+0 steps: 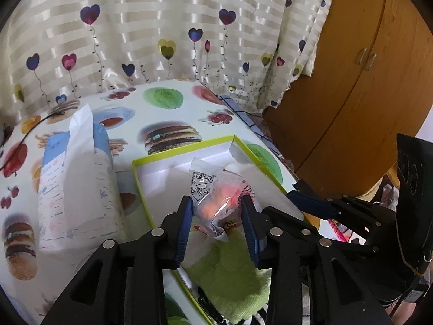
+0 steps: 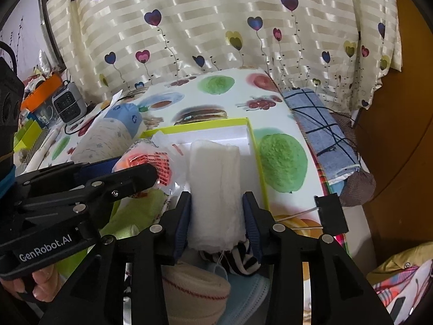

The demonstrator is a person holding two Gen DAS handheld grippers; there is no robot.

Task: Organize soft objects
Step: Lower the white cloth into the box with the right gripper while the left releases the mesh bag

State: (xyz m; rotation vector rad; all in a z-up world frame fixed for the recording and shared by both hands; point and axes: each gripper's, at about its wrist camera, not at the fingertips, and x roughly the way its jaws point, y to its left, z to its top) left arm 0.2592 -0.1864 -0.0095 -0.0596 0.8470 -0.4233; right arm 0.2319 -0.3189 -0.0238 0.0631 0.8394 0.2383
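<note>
Oilcloth table (image 1: 130,135), heart curtain (image 1: 162,13), wooden wardrobe (image 1: 365,94), left tongs (image 1: 216,200) around bag (image 1: 205,187), right tongs (image 2: 216,197) around gauze (image 2: 213,168), grip unclear.

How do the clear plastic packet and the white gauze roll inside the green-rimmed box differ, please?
The clear plastic packet is crinkly and see-through, showing orange contents; the white gauze roll is opaque, plain and fluffy. The packet is an irregular bundle, the roll a neat cylinder lying lengthwise. The packet sits between the left hand-held gripper pads, the roll between the right hand-held gripper pads. Both are over the green-rimmed box.

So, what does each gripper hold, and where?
Left gripper flanks the plastic bag's lower half, right gripper the white roll's near end; whether the pads press cannot be told.
</note>
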